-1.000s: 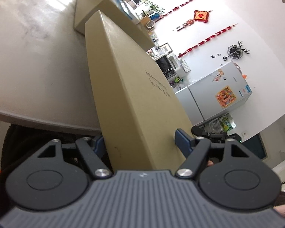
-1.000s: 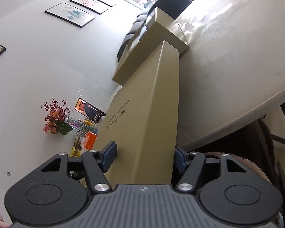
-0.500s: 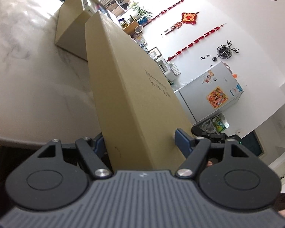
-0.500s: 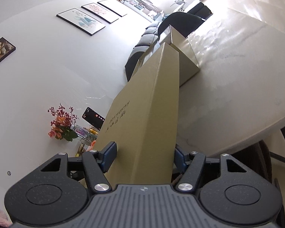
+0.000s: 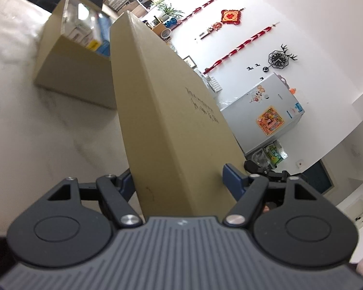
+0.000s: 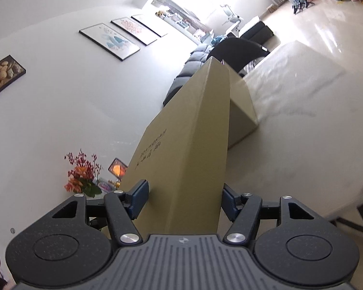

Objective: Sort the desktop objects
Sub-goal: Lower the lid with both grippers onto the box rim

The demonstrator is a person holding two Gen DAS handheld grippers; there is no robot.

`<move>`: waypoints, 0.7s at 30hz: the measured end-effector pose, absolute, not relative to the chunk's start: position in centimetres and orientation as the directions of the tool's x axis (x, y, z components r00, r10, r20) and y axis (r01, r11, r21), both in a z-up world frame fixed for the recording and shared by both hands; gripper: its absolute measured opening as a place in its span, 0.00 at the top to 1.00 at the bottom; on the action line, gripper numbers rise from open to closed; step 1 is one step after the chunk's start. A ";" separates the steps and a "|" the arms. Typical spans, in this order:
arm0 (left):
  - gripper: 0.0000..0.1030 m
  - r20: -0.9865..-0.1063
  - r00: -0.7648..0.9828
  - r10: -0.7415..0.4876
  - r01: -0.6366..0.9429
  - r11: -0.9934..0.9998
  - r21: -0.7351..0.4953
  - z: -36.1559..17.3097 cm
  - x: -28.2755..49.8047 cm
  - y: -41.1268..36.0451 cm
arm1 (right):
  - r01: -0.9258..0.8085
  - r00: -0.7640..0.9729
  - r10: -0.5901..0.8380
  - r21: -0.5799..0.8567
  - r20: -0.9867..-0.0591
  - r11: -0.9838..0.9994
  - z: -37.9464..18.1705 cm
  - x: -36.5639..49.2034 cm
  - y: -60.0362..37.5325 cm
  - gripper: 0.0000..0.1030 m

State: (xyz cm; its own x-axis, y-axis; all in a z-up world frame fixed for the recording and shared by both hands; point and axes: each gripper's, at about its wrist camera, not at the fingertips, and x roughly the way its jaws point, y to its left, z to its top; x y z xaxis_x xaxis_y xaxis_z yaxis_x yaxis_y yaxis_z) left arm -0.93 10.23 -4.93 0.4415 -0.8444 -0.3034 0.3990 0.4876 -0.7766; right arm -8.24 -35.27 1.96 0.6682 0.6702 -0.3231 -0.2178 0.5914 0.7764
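Over the pale bench, left claw and right claw each grip the lid.

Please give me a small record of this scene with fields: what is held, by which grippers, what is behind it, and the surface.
held object: flat cardboard lid, lifted above the table
left gripper: shut on one end of the lid
right gripper: shut on the other end
behind it: open cardboard box on the table, with small packages inside
surface: pale marble-look table
chair: dark chair beyond the box
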 end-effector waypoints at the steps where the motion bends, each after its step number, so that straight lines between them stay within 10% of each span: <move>1: 0.29 -0.301 0.440 -0.846 0.401 0.485 -0.777 -4.5 -0.6 10.0 | -0.223 0.674 0.666 0.772 -0.320 0.595 2.5 -7.9 -35.6 0.36; 21: 0.29 -0.270 0.506 -0.819 0.461 0.522 -0.718 3.2 4.3 7.5 | -0.303 0.666 0.698 0.759 -0.264 0.576 10.6 1.8 -39.2 0.35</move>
State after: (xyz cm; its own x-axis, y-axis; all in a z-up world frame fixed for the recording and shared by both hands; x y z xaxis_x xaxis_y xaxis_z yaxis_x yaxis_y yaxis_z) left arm 4.29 7.51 3.17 0.5064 -0.8190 -0.2699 0.4613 0.5217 -0.7176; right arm 1.81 -39.22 10.55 0.6657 0.6979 -0.2640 -0.3034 0.5765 0.7587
